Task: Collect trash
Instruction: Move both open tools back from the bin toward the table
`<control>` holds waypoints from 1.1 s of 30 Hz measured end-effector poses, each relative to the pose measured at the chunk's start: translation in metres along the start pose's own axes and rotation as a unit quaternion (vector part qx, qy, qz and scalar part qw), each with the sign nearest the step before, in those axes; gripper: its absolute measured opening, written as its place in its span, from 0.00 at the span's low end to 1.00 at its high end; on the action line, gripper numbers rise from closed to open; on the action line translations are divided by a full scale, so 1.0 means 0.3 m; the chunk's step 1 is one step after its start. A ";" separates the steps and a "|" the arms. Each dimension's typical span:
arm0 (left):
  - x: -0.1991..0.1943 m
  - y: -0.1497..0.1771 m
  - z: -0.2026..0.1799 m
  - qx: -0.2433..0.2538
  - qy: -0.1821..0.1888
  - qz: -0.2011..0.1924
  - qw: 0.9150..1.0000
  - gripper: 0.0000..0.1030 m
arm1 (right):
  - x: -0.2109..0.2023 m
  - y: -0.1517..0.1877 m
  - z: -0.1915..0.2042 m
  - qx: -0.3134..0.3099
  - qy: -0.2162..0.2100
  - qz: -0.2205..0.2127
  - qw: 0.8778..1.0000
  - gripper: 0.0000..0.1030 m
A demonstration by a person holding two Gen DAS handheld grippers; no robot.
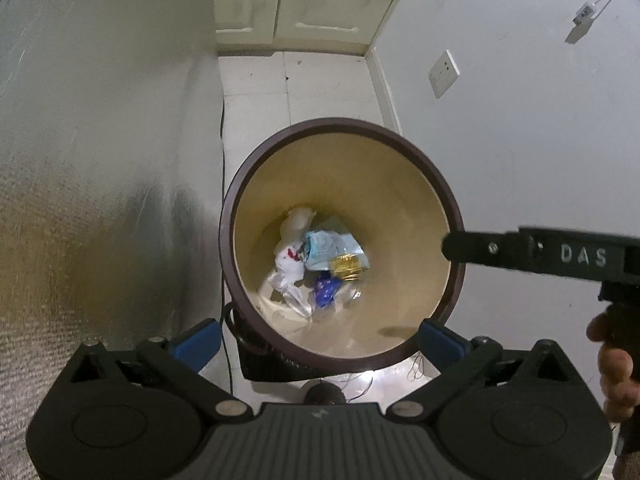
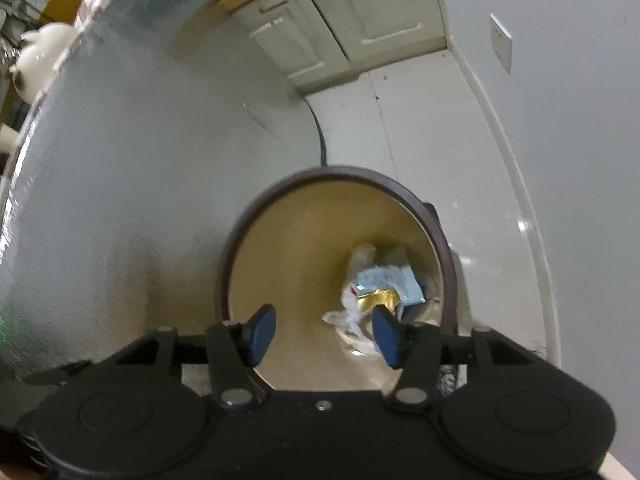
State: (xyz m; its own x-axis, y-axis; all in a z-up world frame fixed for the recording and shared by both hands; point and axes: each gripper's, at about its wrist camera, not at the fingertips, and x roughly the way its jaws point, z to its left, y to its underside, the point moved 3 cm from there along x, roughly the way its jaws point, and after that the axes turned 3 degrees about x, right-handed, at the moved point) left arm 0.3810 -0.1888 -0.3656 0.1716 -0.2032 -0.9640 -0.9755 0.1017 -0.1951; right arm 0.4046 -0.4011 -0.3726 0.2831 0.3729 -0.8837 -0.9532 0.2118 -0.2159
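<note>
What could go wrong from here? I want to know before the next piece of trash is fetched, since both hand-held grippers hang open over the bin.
1. The round brown-rimmed bin stands close beside the grey wall, so a bump from the left hand-held gripper might tip it.
2. The right hand-held gripper points inside the rim; lifting carelessly could catch it.
3. Thin dark cables lie beside the bin's base and could snag.
</note>
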 end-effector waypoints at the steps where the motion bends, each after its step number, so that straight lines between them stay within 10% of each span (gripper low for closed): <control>1: 0.002 0.004 0.000 -0.001 -0.002 0.002 1.000 1.00 | 0.000 0.010 -0.006 -0.002 0.002 0.004 1.000 0.53; 9: 0.008 0.011 -0.014 0.005 -0.010 0.003 1.000 1.00 | -0.047 0.059 -0.052 -0.012 0.016 0.008 1.000 0.60; 20: -0.038 0.013 -0.013 0.006 -0.019 -0.006 1.000 1.00 | -0.139 0.073 -0.076 -0.035 0.040 -0.004 0.999 0.93; 33: -0.134 0.030 -0.018 0.009 -0.024 -0.027 0.999 1.00 | -0.243 0.103 -0.060 -0.050 0.073 -0.022 0.996 1.00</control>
State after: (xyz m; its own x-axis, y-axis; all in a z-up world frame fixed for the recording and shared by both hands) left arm 0.3644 -0.1850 -0.3274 0.2306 -0.1617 -0.9595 -0.9620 0.1103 -0.2498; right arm 0.3526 -0.4381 -0.3223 0.3125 0.2276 -0.9223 -0.9483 0.1307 -0.2891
